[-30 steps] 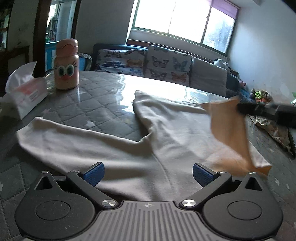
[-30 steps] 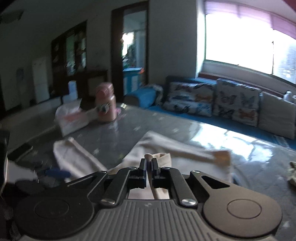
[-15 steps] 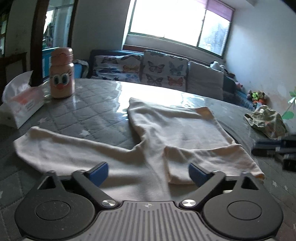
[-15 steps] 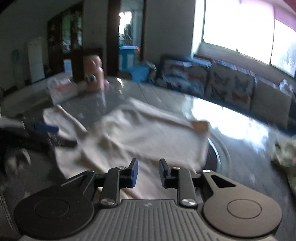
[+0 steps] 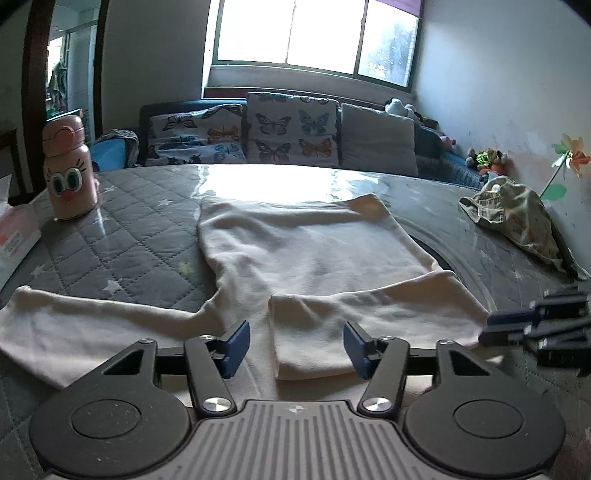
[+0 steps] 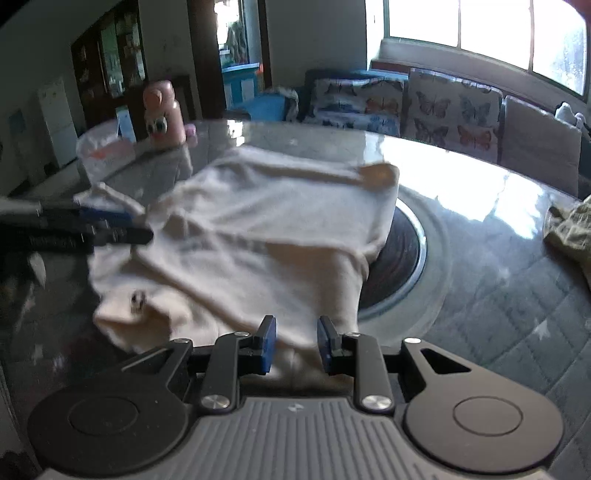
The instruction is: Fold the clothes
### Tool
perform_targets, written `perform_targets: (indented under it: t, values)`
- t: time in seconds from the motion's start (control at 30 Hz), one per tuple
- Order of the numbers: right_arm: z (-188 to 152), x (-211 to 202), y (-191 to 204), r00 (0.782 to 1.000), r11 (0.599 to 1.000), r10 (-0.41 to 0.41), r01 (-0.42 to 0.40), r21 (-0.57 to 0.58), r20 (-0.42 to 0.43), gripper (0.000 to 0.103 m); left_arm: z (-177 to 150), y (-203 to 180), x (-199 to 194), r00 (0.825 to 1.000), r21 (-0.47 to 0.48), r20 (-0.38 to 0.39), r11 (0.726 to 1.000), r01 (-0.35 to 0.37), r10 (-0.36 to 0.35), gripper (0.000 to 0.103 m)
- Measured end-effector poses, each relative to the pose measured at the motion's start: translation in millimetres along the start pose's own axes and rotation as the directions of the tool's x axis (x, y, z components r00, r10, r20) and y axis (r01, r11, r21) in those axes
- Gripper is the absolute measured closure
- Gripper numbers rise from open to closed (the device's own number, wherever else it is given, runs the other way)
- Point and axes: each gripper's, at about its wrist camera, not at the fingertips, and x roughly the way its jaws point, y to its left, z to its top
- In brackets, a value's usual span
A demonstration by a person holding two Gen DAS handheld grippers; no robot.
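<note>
A bright window (image 5: 314, 35) lights a pale-walled room; below it, a dark sofa (image 5: 432, 142) holds butterfly-print cushions (image 5: 291, 129) beside a doorway (image 6: 240, 51).

My table (image 5: 155, 236) has a grey quilted cover w/ small stars under a glossy clear sheet; a round dark disc w/ metal rim (image 6: 402, 258) sits mid-table. On it: cream shirt (image 5: 314, 258) spread flat, one sleeve out to my left, the right one folded in over the body; its far edge covers part of the disc. Pink bottle (image 5: 68, 173) w/ cartoon eyes stands upright at far left, tissue box (image 5: 14, 236) near it. Crumpled camo cloth (image 5: 517, 218) lies far right, well apart from the shirt.
</note>
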Motion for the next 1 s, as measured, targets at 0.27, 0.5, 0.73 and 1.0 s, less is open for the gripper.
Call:
perform_targets:
  t: [0.27,0.5,0.73,1.0]
  values:
    - [28,28,-15,0.999,0.998,0.014,-0.016,0.065,0.033,0.079,5,-11,17,0.999,0.016,-0.03,0.999,0.031,-0.031,0.054]
    - [19,18,-18,0.999,0.998,-0.015,0.013,0.065,0.038,0.069,3,-4,18,0.999,0.006,-0.026,0.999,-0.032,0.032,0.052]
    - [7,14,-20,0.999,0.997,-0.025,0.022,0.073,0.034,0.065,-2,-3,24,0.997,-0.003,-0.067,0.999,-0.048,0.048,0.053]
    - [0,9,-9,0.999,0.999,-0.022,0.02,0.036,0.039,0.05,5,-4,21,0.996,-0.009,-0.074,0.998,-0.055,0.054,0.094]
